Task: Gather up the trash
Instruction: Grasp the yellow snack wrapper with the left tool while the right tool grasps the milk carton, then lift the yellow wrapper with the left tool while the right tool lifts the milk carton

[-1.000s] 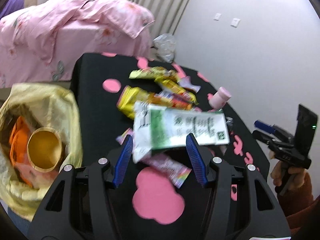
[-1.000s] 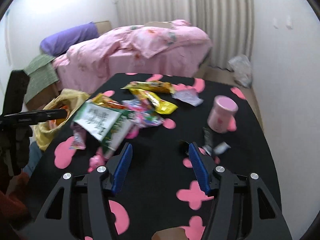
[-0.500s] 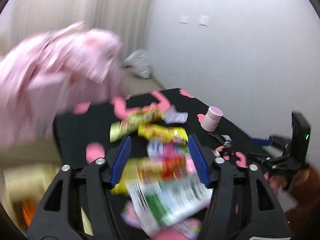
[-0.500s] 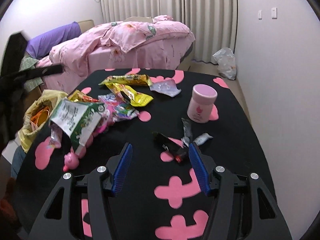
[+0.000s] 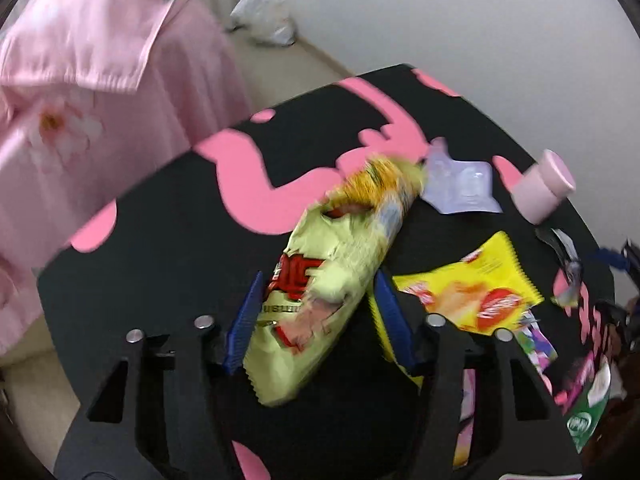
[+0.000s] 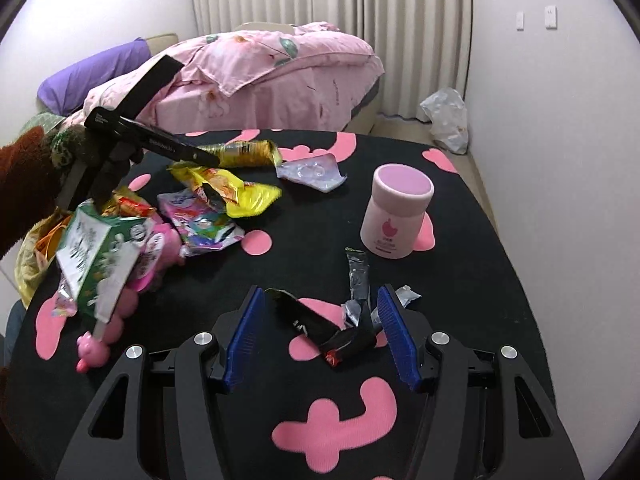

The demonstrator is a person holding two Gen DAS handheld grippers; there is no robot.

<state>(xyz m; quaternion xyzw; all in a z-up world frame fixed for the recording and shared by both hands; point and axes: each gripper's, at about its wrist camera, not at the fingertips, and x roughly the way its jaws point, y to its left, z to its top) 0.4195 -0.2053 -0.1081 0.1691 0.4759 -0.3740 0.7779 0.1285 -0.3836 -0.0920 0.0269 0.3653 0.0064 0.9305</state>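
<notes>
Most trash: wrappers (image 6: 208, 216), carton (image 6: 96, 256) on table (image 6: 480, 272)
Bag (image 6: 30, 264): part-filled
Left gripper (image 5: 316, 316): closing round snack bag (image 5: 332, 272)
Right gripper (image 6: 320, 336): open over black wrapper (image 6: 320, 324), nothing held

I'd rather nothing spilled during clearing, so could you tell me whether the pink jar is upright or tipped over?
Upright. The pink jar stands on its base on the black tablecloth, lid on top.

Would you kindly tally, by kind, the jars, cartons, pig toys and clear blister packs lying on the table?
Pink jar: 1
Green-and-white carton: 1
Pink pig toy: 1
Clear blister pack: 1
Total: 4
</notes>
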